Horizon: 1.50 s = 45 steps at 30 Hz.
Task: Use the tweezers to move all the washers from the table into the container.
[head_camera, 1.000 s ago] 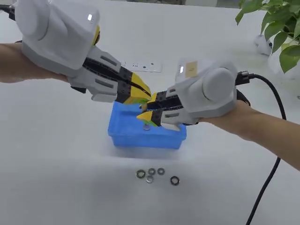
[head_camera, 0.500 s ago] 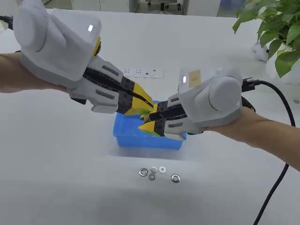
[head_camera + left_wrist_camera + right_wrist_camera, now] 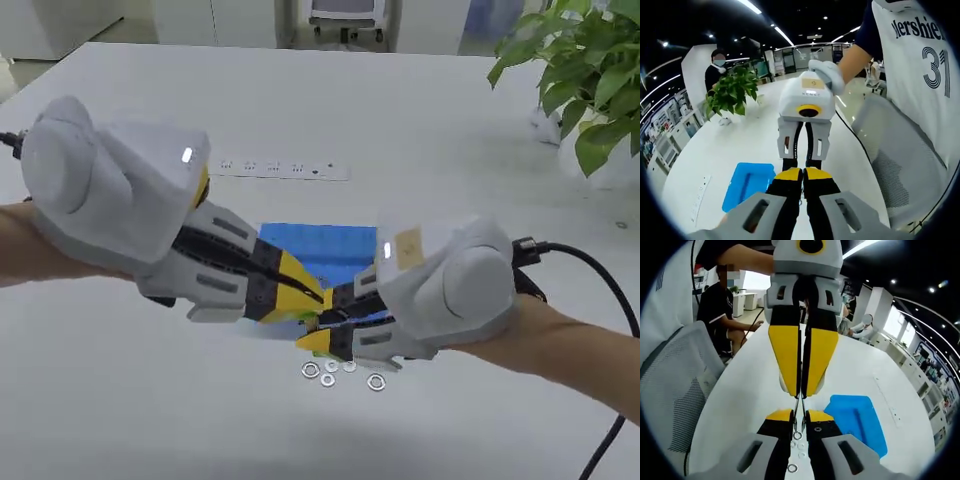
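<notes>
Right tongs (image 3: 318, 342): nearly closed, thin metal tweezers (image 3: 799, 412) clamped between the yellow tips. In the right gripper view the tweezers are seen running down the centre line, point sitting at 1 washer, lower centre of frame. Whether that washer is actually pinched cannot be told.

Left tongs (image 3: 305, 292): shut, yellow tips pressed together with only a hairline gap. In the right gripper view they are seen coming in from the top of the frame, tips meeting the upper end of the tweezers. A grip on the tweezers there cannot be confirmed.

In the head view both tongs are pointed at each other at centre frame, tips almost touching, just above the washers (image 3: 328, 380).

Washers: 5 counted on the tabletop (image 3: 120, 400), clustered close together at lower centre of the head view, directly below the right tongs' tips. 1 is set slightly apart on the right of the group.

Container (image 3: 320, 245): blue, rectangular, located at centre frame just behind the tongs, its near edge hidden by them. Its inside is not readable from here.

Power strip (image 3: 275, 168) is lying flat above the container in the head view. Plant (image 3: 585, 75) sits at upper right.
</notes>
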Available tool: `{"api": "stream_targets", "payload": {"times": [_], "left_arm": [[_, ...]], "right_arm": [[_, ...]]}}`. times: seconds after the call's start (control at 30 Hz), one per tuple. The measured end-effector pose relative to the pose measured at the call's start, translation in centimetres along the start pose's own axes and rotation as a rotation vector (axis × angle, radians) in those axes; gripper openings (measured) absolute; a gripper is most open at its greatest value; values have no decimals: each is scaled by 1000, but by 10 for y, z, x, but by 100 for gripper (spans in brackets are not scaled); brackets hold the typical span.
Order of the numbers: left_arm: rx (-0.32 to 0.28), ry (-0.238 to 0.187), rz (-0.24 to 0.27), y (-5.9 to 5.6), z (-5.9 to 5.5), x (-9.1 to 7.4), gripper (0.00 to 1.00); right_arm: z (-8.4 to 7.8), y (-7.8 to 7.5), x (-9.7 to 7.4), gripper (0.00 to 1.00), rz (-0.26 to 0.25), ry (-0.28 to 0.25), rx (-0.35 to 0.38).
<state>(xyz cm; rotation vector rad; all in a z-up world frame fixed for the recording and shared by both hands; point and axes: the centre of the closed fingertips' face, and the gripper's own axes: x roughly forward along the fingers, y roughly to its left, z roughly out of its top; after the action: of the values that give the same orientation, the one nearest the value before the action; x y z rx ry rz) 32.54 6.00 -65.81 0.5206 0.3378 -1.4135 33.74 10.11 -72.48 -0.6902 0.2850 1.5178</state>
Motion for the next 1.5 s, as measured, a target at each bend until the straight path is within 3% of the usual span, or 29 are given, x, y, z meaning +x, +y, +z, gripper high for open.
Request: {"api": "stream_targets", "payload": {"times": [0.23, 0.37, 0.9, 1.5], "left_arm": [[-62, -1, 4, -16, -16, 3, 5], [-78, 1, 0, -20, -22, 6, 5], [-105, -3, 31, 1, -35, 14, 5], [-134, 1, 25, 11, -48, 23, 5]], "right_arm": [[-6, 21, 11, 11, 27, -7, 33], [-11, 28, 16, 11, 39, -3, 40], [-26, 9, 23, 11, -31, -3, 81], [-41, -1, 33, 11, -40, -7, 130]]}}
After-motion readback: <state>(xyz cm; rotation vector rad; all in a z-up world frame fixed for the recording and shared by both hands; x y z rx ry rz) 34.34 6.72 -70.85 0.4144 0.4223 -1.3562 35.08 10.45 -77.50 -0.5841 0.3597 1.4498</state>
